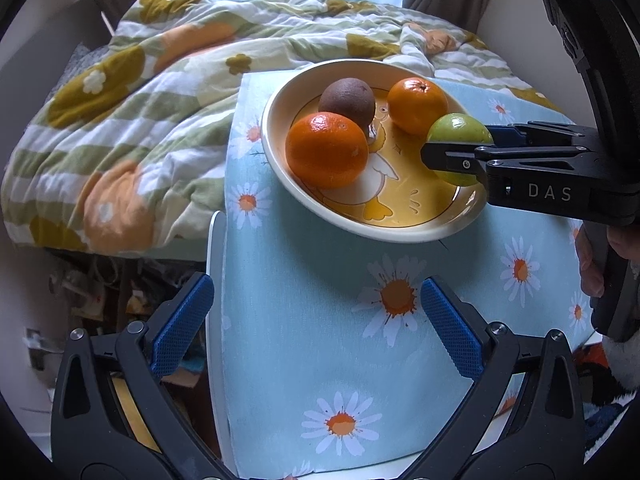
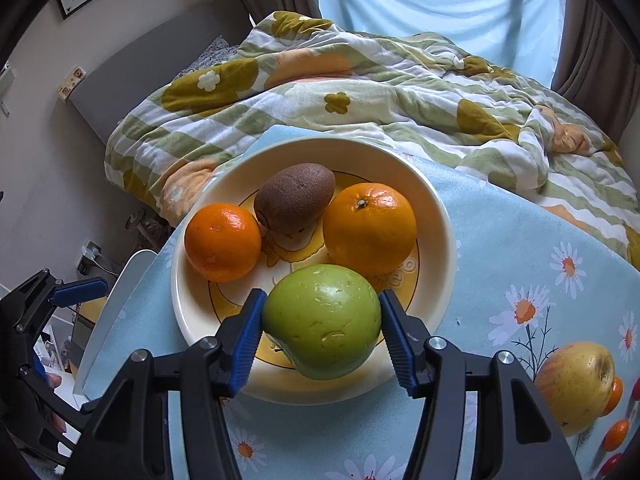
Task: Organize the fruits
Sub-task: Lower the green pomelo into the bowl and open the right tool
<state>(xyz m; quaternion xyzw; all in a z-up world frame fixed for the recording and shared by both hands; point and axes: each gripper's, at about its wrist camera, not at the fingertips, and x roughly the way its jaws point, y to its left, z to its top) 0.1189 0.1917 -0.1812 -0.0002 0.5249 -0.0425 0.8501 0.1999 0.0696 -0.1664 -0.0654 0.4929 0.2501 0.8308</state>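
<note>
A cream bowl (image 2: 434,216) with a yellow duck picture stands on a table covered by a blue daisy cloth (image 1: 312,360). In it lie two oranges (image 2: 223,242) (image 2: 370,229) and a brown kiwi (image 2: 295,197). My right gripper (image 2: 322,320) is shut on a green apple (image 2: 322,320), held just above the bowl's near side; the left wrist view shows that gripper (image 1: 440,152) reaching in from the right with the apple (image 1: 456,130). My left gripper (image 1: 318,312) stands open over the cloth in front of the bowl (image 1: 276,160), with nothing between its fingers.
A yellow-red apple (image 2: 574,386) and small orange and red fruits (image 2: 616,434) lie at the table's right edge. Behind the table is a bed with a rumpled flowered quilt (image 1: 160,92). The table's left edge drops to floor clutter (image 1: 132,300).
</note>
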